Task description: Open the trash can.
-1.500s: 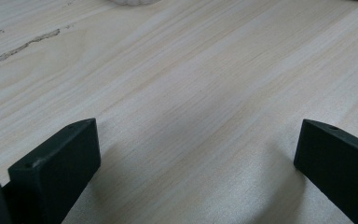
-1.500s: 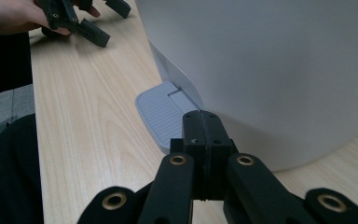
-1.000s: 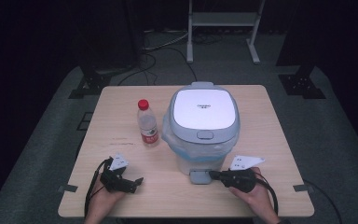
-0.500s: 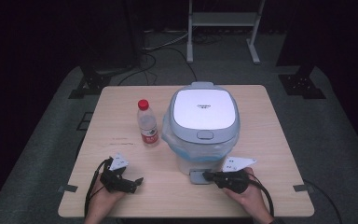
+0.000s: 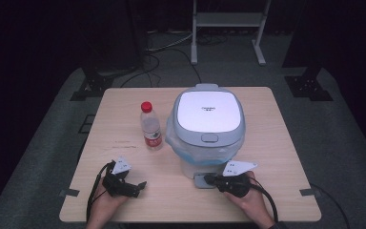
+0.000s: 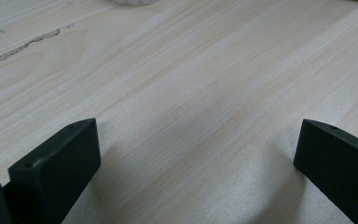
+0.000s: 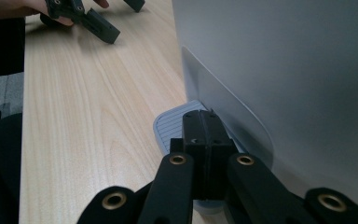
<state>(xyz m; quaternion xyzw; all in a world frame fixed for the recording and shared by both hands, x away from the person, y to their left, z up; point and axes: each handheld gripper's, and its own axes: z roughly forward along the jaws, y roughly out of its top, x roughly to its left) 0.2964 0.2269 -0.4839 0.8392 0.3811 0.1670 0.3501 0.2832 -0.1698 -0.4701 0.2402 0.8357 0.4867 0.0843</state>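
Shifted slightly left since before, the right gripper (image 5: 208, 180), jaws closed, rests on the lidded bin's (image 5: 208, 125) pedal (image 7: 177, 125) near the table's (image 5: 276, 143) front edge; the left gripper (image 5: 140, 186) is open.

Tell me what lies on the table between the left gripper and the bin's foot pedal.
Nothing: in the high view, bare wood runs from the left gripper to the foot pedal of the bin.

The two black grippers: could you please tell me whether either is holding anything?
Nothing is held. The right gripper, jaws shut together, rests over the bin's grey ribbed pedal; the left gripper is open above the wooden table.
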